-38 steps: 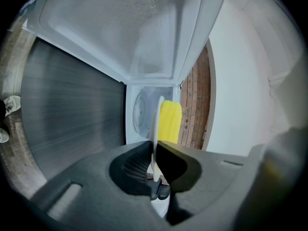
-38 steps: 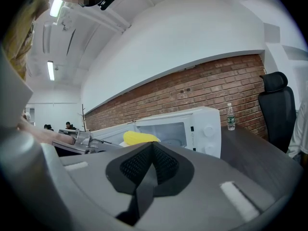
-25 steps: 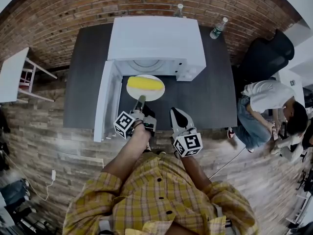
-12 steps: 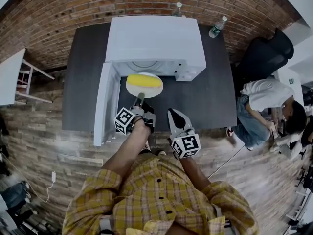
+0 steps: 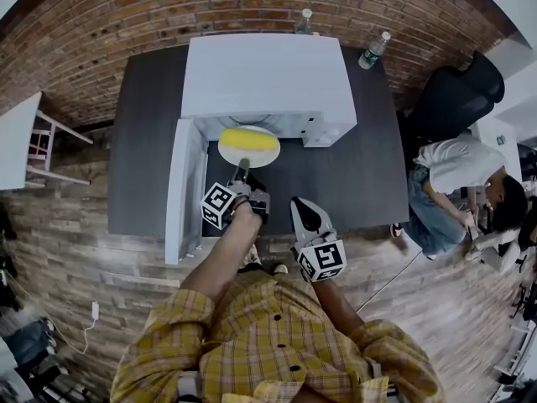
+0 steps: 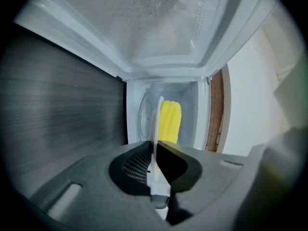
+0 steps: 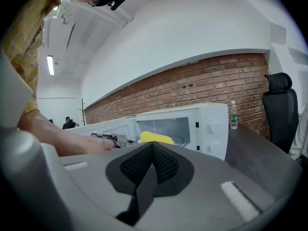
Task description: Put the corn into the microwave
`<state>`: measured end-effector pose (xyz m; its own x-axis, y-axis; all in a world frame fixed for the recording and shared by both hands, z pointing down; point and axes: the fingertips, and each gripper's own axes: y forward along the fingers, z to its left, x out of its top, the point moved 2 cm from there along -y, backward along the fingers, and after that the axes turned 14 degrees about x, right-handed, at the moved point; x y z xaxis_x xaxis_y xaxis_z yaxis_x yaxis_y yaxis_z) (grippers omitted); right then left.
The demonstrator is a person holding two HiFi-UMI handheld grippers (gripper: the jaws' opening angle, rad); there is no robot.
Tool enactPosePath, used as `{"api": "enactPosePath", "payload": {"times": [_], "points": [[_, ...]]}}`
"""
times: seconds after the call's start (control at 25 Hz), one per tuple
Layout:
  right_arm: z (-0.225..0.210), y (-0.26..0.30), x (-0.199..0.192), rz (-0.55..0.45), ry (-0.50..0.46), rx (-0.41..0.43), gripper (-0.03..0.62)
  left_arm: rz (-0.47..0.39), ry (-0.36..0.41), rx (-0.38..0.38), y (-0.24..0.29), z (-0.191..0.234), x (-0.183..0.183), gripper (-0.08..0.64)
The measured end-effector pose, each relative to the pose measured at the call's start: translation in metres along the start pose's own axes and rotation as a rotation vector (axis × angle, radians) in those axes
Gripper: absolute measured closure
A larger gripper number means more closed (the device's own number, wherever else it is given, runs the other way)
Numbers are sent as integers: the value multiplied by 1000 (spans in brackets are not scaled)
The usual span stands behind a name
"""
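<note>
Head view: white boxy microwave oven [image 5: 267, 74] at 12 o'clock on the dark grey surface [image 5: 352, 175]. Its door [image 5: 180, 187] is swung fully open toward 9 o'clock.

Round white plate [image 5: 245, 160] carries the yellow cob of corn [image 5: 248, 139]. The plate is level at the mouth of the open cavity, with its 12 o'clock edge at the opening. How far in it reaches cannot be told.

Left gripper [image 5: 242, 171] meets the plate at its 6 o'clock rim. In the left gripper view the fingers [image 6: 139, 160] are clenched on the rim. The plate [image 6: 157, 119] is seen edge-on between them, with the corn [image 6: 170, 121] beyond and the cavity wall behind it.

Right gripper [image 5: 302, 210] is at 5 o'clock of the plate, over the near edge of the surface and apart from everything. In the right gripper view its fingers [image 7: 166, 165] are pressed together, nothing between them.

Two clear plastic bottles [image 5: 374, 47] stand at 1 o'clock behind the oven.
</note>
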<state>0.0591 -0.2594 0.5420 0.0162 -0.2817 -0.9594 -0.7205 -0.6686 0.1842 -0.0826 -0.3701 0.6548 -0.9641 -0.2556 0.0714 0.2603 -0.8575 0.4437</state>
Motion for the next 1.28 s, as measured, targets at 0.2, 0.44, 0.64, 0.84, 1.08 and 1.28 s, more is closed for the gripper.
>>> {"api": "enactPosePath", "payload": {"times": [0.2, 0.44, 0.64, 0.84, 1.08, 1.28], "points": [[-1, 3, -2, 11, 5, -11, 588, -2, 13, 16, 16, 4, 10, 532], [-4, 5, -1, 20, 6, -28, 588, -6, -15, 32, 35, 12, 20, 531], [-8, 4, -3, 28, 20, -44, 588, 4, -14, 51, 49, 14, 20, 529], [-10, 5, -6, 33, 25, -53, 588, 7, -11, 63, 60, 16, 21, 529], [-11, 6, -6, 39, 28, -54, 588, 8, -8, 73, 68, 19, 20, 528], [-10, 8, -8, 41, 37, -45, 588, 2, -13, 77, 76, 17, 22, 529]]}}
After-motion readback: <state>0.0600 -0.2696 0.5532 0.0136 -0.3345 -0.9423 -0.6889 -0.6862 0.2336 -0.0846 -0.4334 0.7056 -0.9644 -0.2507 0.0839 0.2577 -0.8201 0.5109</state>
